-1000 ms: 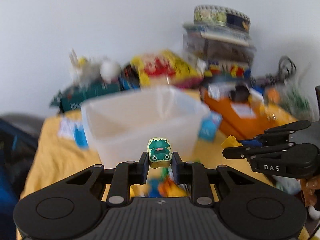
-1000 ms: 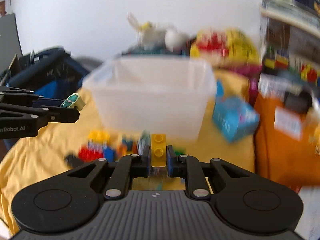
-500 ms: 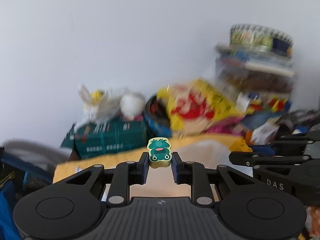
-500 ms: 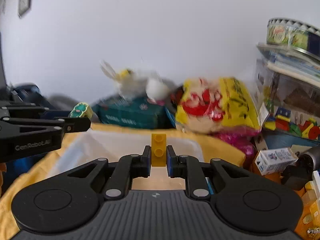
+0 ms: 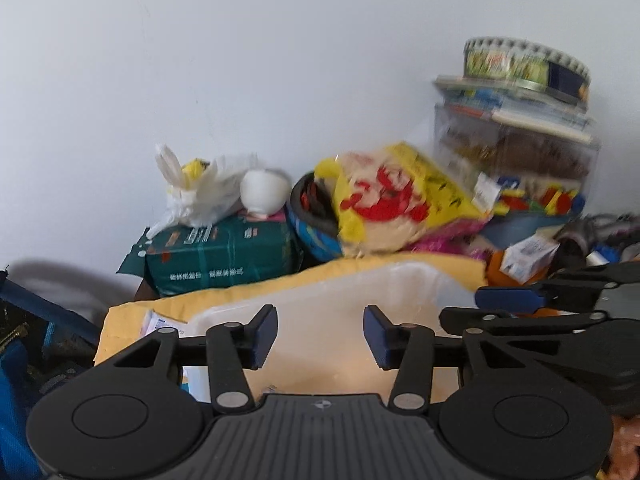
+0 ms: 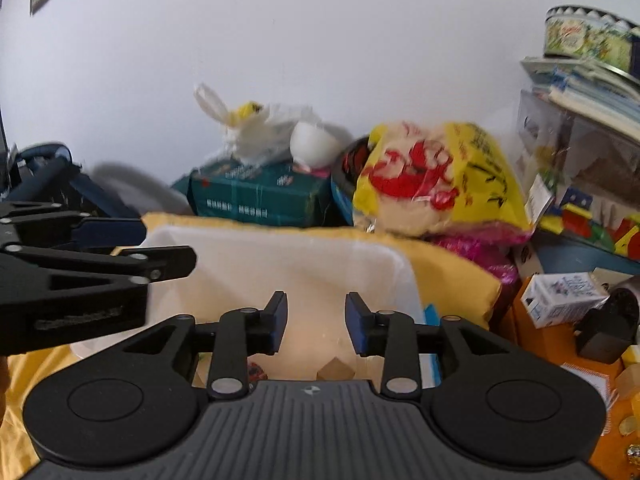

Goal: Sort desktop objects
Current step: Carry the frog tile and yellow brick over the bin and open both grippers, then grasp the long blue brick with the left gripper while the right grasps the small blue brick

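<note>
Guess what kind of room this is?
Probably a home room, with a cluttered table against a plain wall. A yellow cloth covers the table, a clear plastic bin sits on it, and the back holds a yellow snack bag, a round tin on stacked boxes, and toy blocks.

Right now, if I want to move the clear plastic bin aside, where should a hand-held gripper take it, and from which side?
Probably the bin's far right rim, taken from above. The walls are thin and upright, so one finger could go inside and one outside. That corner lies bare against the yellow cloth, while the left hand-held gripper hangs over the left edge.
</note>
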The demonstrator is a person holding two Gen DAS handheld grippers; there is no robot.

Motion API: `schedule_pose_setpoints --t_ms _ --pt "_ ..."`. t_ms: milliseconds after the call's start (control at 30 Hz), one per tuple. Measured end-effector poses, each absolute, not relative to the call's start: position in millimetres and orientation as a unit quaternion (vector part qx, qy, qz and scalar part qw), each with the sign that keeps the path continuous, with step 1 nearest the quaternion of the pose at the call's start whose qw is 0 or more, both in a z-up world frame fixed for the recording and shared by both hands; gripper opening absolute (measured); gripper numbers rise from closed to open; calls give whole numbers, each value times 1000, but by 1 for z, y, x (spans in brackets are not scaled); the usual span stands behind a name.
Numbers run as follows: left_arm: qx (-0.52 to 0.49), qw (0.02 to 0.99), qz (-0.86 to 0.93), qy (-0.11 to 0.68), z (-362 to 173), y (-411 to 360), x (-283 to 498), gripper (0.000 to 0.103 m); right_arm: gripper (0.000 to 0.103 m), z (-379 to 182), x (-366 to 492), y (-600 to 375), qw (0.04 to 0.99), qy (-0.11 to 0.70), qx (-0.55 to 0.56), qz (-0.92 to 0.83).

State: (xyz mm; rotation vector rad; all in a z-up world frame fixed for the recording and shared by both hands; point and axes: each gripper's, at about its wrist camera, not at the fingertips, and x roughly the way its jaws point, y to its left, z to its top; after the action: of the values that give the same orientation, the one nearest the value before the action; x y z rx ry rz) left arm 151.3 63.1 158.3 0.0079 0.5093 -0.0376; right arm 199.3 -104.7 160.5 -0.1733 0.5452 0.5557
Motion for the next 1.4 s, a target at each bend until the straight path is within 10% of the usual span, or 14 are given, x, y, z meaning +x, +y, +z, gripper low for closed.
schedule_pose_setpoints --t_ms 800,1400 --pt "2 903 -76 423 17 20 6 60 39 36 89 -181 859 378 -158 306" --pt "-136 867 -56 475 -2 21 72 55 39 35 107 -182 867 364 -176 291"
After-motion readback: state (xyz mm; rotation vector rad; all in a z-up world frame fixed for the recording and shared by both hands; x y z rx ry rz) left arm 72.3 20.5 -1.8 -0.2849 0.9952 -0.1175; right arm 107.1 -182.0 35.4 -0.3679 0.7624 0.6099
